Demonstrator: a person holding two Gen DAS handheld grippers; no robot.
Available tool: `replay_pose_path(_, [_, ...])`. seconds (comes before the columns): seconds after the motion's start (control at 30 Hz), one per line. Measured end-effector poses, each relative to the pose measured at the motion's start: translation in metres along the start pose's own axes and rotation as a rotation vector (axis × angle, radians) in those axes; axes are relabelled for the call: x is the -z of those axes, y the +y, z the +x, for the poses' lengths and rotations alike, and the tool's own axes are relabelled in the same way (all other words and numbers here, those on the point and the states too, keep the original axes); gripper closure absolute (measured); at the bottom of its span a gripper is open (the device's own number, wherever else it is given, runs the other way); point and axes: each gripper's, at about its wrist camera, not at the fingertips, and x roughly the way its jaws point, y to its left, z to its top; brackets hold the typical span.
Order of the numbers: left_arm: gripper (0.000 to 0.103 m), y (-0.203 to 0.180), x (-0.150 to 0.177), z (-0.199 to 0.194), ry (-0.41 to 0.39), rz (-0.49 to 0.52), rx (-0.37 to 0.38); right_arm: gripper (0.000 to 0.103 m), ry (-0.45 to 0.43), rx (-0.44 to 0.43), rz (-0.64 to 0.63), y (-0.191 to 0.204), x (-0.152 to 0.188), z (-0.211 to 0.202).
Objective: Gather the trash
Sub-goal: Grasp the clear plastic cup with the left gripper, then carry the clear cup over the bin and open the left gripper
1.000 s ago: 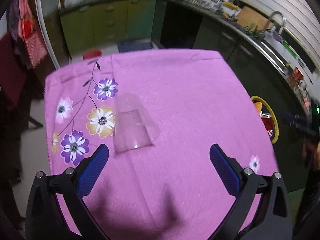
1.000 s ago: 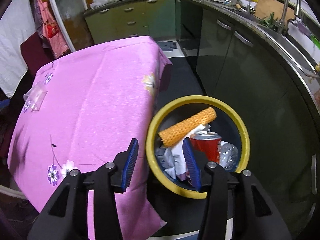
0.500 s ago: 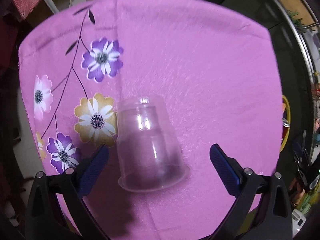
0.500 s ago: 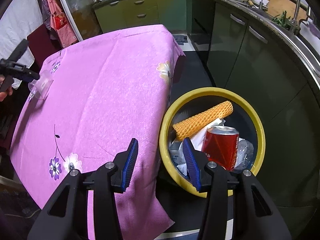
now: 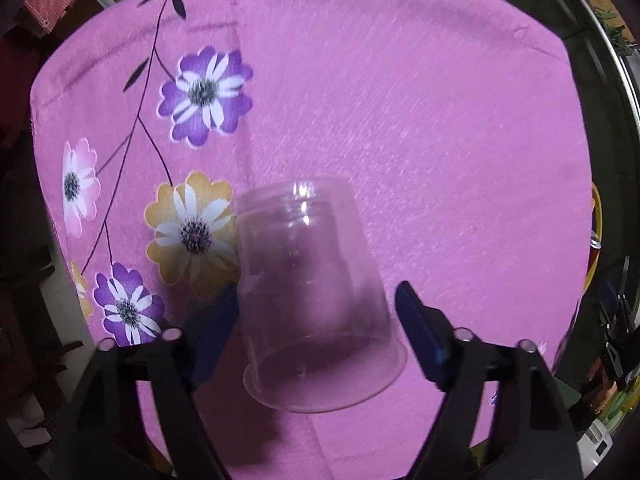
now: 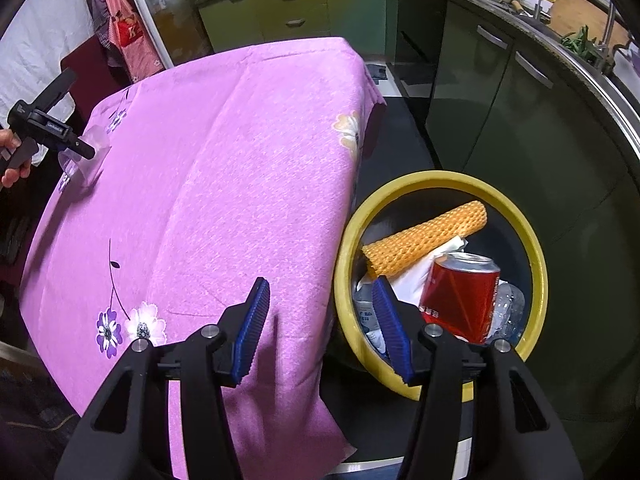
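A clear plastic cup [image 5: 312,292] lies on its side on the pink flowered tablecloth [image 5: 400,120], rim toward the camera. My left gripper [image 5: 316,290] points straight down over it, its jaws closing with the cup between them. The left pad [image 5: 216,328] is at the cup's wall; a narrow gap shows at the right pad [image 5: 420,332]. In the right wrist view the cup [image 6: 86,160] is far left. My right gripper [image 6: 320,283] is open and empty above the table's near corner, beside the yellow-rimmed bin [image 6: 536,256].
The bin holds a red can [image 6: 460,296], an orange foam net [image 6: 428,236], white paper and crushed plastic. Green kitchen cabinets [image 6: 500,100] run along the right and back. A person's hand [image 6: 12,160] holds the left gripper. A dark chair stands at the table's left.
My left gripper came down over the cup and tipped to look straight down; its jaws then narrowed around the cup. The right gripper sank a little and its jaws widened slightly.
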Motion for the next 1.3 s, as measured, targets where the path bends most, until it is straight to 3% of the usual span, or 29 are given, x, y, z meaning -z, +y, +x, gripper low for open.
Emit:
replay_pose_path(0.03, [0.037,-0.001,0.000,0.001,0.005,0.001,-0.002,0.049,0.002,-0.003,-0.001,0.001,0.000,0.001])
replay_pose_path(0.3, [0.041,-0.011,0.012,0.008,-0.013,0.047,-0.028,0.049,0.006,-0.007,0.000,0.000,0.001,0.003])
replay_pose_path(0.7, [0.041,-0.064,0.063,-0.031,-0.088,0.206,-0.049,0.049,-0.017,-0.004,0.019,-0.008,0.008,-0.005])
replay_pose_path(0.9, [0.041,-0.149,0.087,-0.047,-0.118,0.394,0.011,0.049,-0.056,0.048,0.087,-0.031,0.024,-0.034])
replay_pose_path(1.13, [0.040,-0.302,0.089,-0.044,-0.131,0.686,0.115,0.049,-0.116,0.141,0.238,-0.084,0.075,-0.087])
replay_pose_path(1.3, [0.040,-0.407,0.080,-0.018,-0.116,0.800,0.163,0.049,-0.117,0.165,0.321,-0.113,0.116,-0.100])
